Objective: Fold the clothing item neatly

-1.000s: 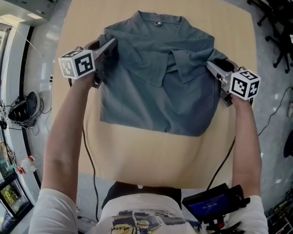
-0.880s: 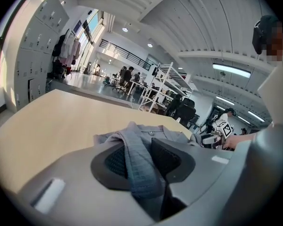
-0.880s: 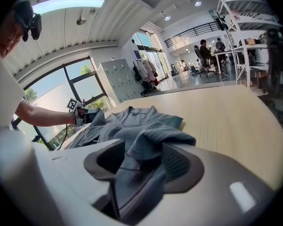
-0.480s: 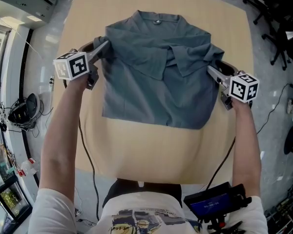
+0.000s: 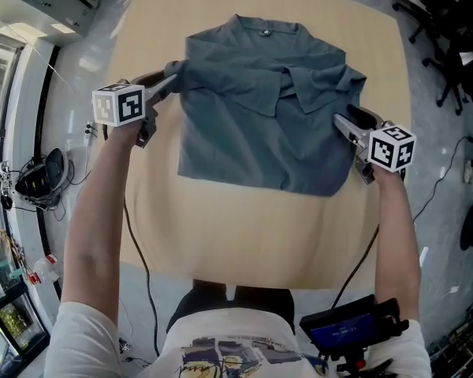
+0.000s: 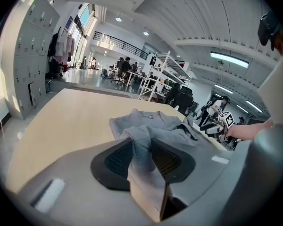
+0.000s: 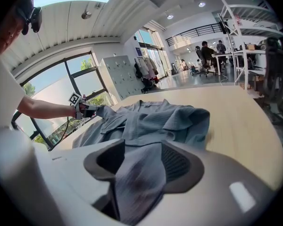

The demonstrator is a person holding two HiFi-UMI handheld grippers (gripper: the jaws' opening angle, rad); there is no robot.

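A grey-blue shirt [image 5: 260, 109] lies spread on the tan table [image 5: 244, 235], collar at the far side and both sleeves folded in over the chest. My left gripper [image 5: 173, 79] is shut on the cloth at the shirt's left shoulder edge. In the left gripper view the fabric [image 6: 151, 126] is bunched between the dark pads [image 6: 117, 158]. My right gripper [image 5: 339, 120] is shut on the shirt's right side. In the right gripper view a fold of cloth [image 7: 141, 173] fills the gap between its jaws, and the left gripper [image 7: 87, 111] shows across the shirt.
The table's near edge runs close to my body. Office chairs [image 5: 457, 46] stand on the floor at the right. A black device [image 5: 347, 329] hangs at my waist, and cables [image 5: 142, 274] trail down from both grippers. Gear [image 5: 35, 172] lies on the floor at the left.
Both grippers have kept their hold and moved sideways to the right in the head view. The shirt has slid with them across the table, its lower hem now farther from me.
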